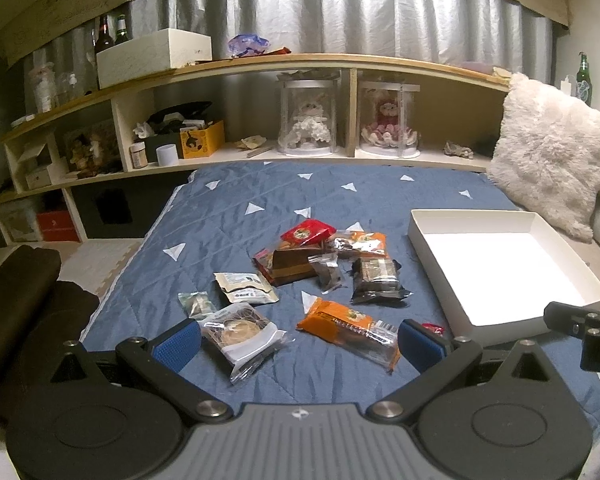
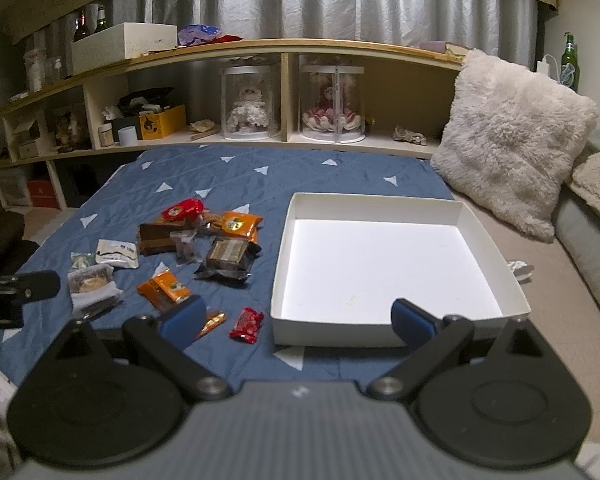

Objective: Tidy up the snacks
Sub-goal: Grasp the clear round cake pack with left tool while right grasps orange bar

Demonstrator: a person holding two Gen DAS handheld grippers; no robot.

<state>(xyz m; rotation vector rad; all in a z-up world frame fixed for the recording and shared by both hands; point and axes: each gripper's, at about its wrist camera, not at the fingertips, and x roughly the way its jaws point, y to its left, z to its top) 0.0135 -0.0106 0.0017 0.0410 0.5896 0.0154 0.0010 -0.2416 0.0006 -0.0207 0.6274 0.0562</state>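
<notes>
Several wrapped snacks lie loose on the blue quilt (image 1: pixel 228 216). Among them are an orange packet (image 1: pixel 350 326), a clear-wrapped cookie (image 1: pixel 242 332), a black packet (image 1: pixel 378 280) and a brown box (image 1: pixel 294 266). An empty white box (image 1: pixel 500 264) stands to their right; it also shows in the right wrist view (image 2: pixel 384 268). My left gripper (image 1: pixel 298 342) is open just before the cookie and orange packet. My right gripper (image 2: pixel 298 320) is open, empty, at the white box's near left corner, by a small red packet (image 2: pixel 247 324).
A wooden shelf unit (image 1: pixel 260 68) with doll cases, boxes and bottles runs along the back. A fluffy white pillow (image 1: pixel 548 152) leans at the right behind the box. A dark rolled cloth (image 1: pixel 24 300) lies on the floor to the left of the bed.
</notes>
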